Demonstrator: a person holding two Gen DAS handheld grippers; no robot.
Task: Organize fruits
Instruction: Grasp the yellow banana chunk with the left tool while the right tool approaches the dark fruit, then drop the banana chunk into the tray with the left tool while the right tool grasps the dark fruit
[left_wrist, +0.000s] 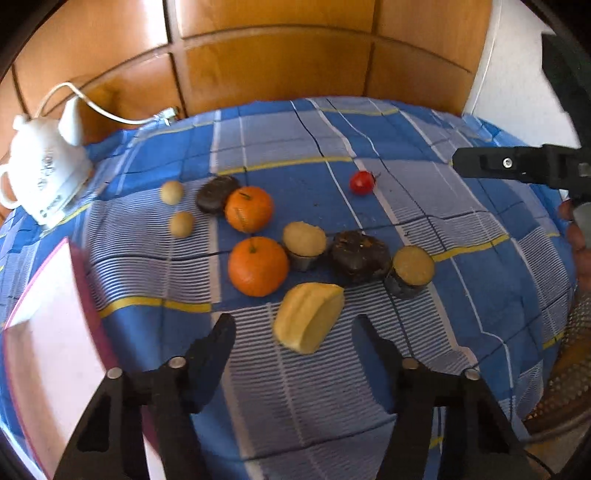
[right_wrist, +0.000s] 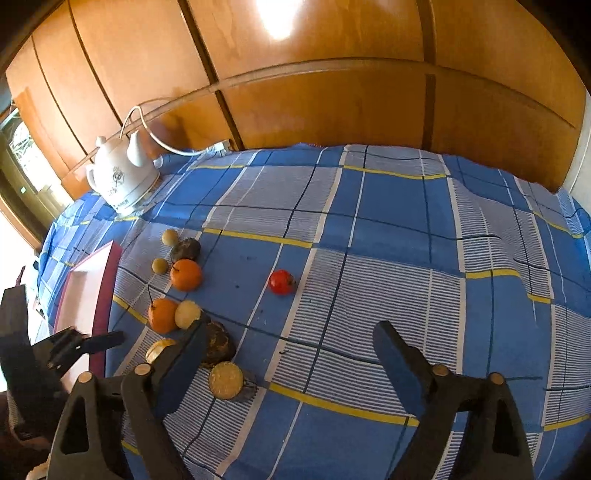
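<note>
My left gripper (left_wrist: 295, 326) hangs low over the blue plaid cloth, jaws apart. A yellow fruit wedge (left_wrist: 308, 317) lies just beyond and between the tips, untouched. Past it lie two oranges (left_wrist: 258, 266) (left_wrist: 249, 208), two small tan fruits (left_wrist: 171, 192), a red tomato (left_wrist: 362, 182), two dark lumps (left_wrist: 360, 256) and two cup-shaped cakes (left_wrist: 304, 243). My right gripper (right_wrist: 290, 332) is open over bare cloth, the tomato (right_wrist: 281, 281) ahead of it. One of its fingers (left_wrist: 480, 164) enters the left wrist view at the right edge.
A white tray with a maroon rim (left_wrist: 86, 291) (right_wrist: 107, 295) sits left of the fruit. At the back left corner stands a white kettle (left_wrist: 44, 173) with its cord. Wooden panels rise behind the table. At the right edge is a wicker seat (left_wrist: 569, 369).
</note>
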